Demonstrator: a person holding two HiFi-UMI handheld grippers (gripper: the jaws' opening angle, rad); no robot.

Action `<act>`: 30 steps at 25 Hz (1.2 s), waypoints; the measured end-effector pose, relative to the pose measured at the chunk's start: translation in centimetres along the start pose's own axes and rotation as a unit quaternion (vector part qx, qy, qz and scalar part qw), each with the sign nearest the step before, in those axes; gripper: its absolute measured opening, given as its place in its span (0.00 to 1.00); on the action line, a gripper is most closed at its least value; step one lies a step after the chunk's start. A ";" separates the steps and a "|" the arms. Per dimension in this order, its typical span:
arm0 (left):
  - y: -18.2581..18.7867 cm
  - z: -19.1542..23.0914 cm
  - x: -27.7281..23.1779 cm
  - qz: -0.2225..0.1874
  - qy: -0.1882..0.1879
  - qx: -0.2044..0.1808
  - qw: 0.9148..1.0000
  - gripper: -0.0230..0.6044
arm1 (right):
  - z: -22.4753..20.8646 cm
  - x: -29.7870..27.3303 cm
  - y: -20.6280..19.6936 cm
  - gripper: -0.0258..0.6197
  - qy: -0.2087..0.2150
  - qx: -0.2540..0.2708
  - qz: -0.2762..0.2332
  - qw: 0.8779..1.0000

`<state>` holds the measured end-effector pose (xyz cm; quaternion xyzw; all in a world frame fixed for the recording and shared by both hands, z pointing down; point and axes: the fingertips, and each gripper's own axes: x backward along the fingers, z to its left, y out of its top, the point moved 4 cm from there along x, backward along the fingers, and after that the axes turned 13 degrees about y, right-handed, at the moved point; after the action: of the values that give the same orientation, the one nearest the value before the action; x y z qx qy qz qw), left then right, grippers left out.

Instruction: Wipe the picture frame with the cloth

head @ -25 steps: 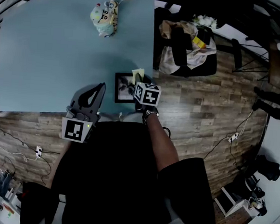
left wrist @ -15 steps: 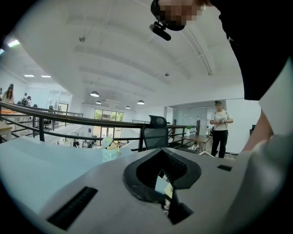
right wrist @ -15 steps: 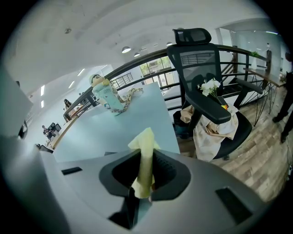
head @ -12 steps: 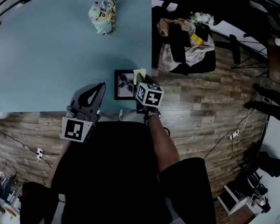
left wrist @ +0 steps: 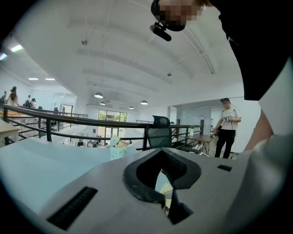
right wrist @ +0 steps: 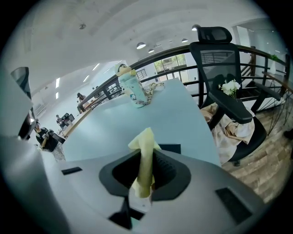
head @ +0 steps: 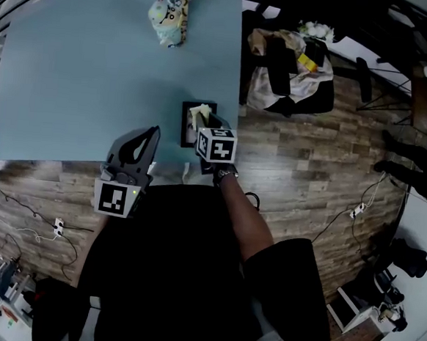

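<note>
R gripper (right wrist: pixel 144 183) clamps yellow cloth (right wrist: pixel 145 151) over picture frame (head: pixel 187 127); L gripper (head: pixel 151 135) closed, empty.

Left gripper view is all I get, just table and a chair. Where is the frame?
Observer: The frame lies flat near the table's near right corner.
Operator: Does the right gripper have the cloth?
Observer: Yes, the right gripper is shut on the yellow cloth.
Operator: Is it over the frame?
Observer: In the head view it hovers over the frame's right half. Whether the cloth touches can't be told.
</note>
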<state>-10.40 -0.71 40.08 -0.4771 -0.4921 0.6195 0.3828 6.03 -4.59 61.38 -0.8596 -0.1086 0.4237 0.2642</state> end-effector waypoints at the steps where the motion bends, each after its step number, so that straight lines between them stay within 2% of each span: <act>1: 0.0 0.2 0.3 0.000 0.004 0.000 1.000 0.03 | 0.4 -0.3 -0.1 0.13 0.004 0.004 0.004 1.000; 15: -0.9 2.6 3.7 0.005 0.063 0.009 0.998 0.03 | 3.9 -3.5 -1.3 0.13 0.039 0.039 0.041 0.998; 21: -0.8 2.7 3.6 0.004 0.066 0.011 0.998 0.03 | 3.5 -3.7 -1.7 0.13 0.035 0.035 0.051 0.997; 30: -0.7 1.3 2.1 0.006 0.046 0.006 0.999 0.03 | 1.8 -2.9 -1.8 0.13 0.025 0.021 0.048 0.998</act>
<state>-12.19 1.12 40.40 -0.5061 -0.4669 0.6021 0.4042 2.94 -3.60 63.40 -0.8685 -0.0519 0.4163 0.2642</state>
